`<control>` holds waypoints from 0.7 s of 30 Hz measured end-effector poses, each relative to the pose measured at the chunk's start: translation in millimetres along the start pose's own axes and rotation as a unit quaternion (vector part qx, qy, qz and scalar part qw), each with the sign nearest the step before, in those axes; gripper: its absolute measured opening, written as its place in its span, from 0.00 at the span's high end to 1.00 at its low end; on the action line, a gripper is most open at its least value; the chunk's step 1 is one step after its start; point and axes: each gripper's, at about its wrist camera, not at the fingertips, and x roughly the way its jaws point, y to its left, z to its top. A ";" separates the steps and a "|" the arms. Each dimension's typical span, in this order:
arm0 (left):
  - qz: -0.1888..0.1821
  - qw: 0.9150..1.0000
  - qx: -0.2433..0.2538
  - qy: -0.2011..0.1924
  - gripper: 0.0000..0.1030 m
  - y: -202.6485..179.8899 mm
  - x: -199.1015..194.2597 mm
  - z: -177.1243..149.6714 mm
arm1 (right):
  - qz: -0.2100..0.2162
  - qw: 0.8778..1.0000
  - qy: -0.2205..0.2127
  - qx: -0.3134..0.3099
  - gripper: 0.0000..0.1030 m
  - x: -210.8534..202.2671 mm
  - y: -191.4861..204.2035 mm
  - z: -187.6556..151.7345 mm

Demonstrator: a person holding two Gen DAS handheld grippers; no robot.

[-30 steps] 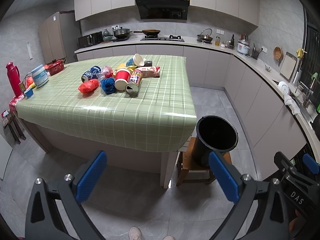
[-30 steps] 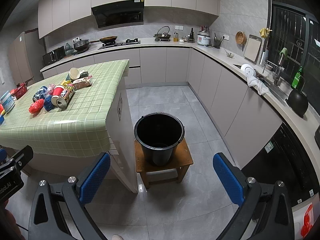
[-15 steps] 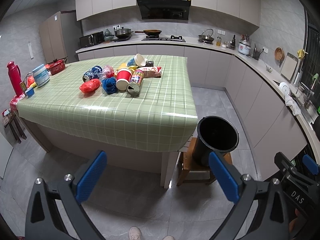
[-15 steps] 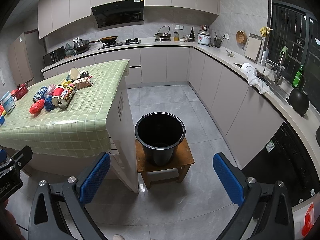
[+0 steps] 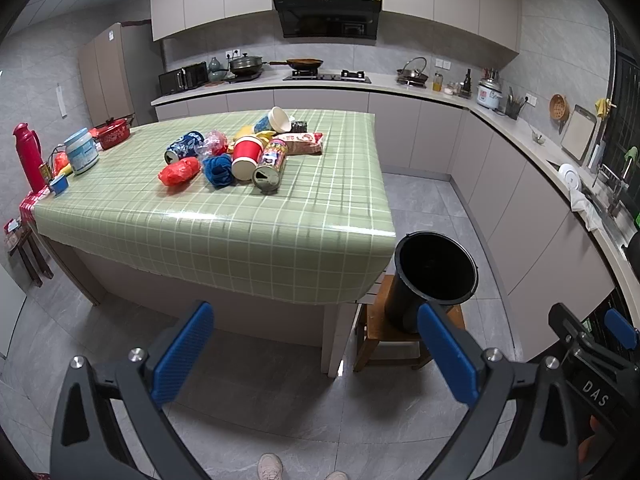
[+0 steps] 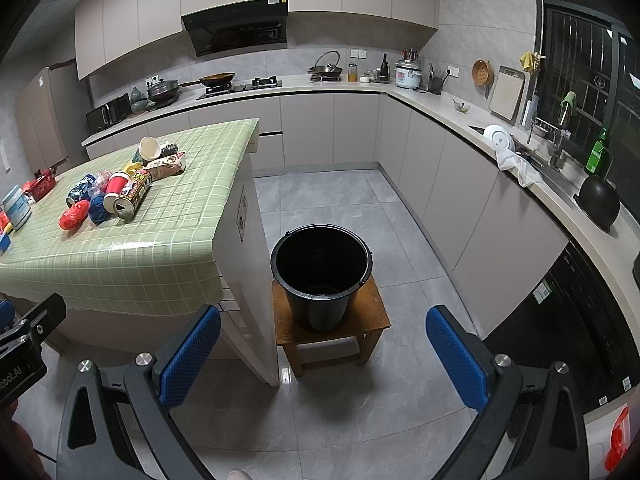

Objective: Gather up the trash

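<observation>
A heap of trash lies on the green checked table point(image 5: 224, 236): a red paper cup point(image 5: 246, 157), a tall can on its side point(image 5: 273, 164), a blue wad point(image 5: 218, 171), a red bag point(image 5: 179, 171), a blue can point(image 5: 183, 147), a snack packet point(image 5: 302, 143) and a white cup point(image 5: 279, 120). An empty black bucket point(image 6: 320, 276) stands on a small wooden stool point(image 6: 376, 320) beside the table's right end. My left gripper point(image 5: 316, 340) and right gripper point(image 6: 322, 344) both hang open over the floor, well short of the table, with nothing between their fingers.
A red thermos point(image 5: 27, 156), a white tub point(image 5: 81, 155) and a red pot point(image 5: 114, 133) stand at the table's far left. Kitchen counters point(image 6: 520, 168) run along the back and right walls. Grey tiled floor point(image 6: 340, 400) lies between me and the bucket. Shoe tips point(image 5: 270, 466) show below.
Both views have crept slightly closer to the table and bucket. Both grippers stay open.
</observation>
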 end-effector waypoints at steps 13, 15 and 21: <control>0.002 1.000 -0.001 -0.002 0.01 1.6 0.7 1.4 | 0.001 1.000 0.000 0.001 0.00 2.7 1.2 1.8; 0.003 1.000 -0.001 -0.001 0.01 3.1 1.8 2.3 | 0.002 1.000 -0.001 0.001 0.00 3.1 2.3 2.1; 0.007 1.000 -0.006 0.000 0.01 8.5 4.8 4.3 | 0.009 1.000 -0.001 0.002 0.00 8.7 2.3 6.1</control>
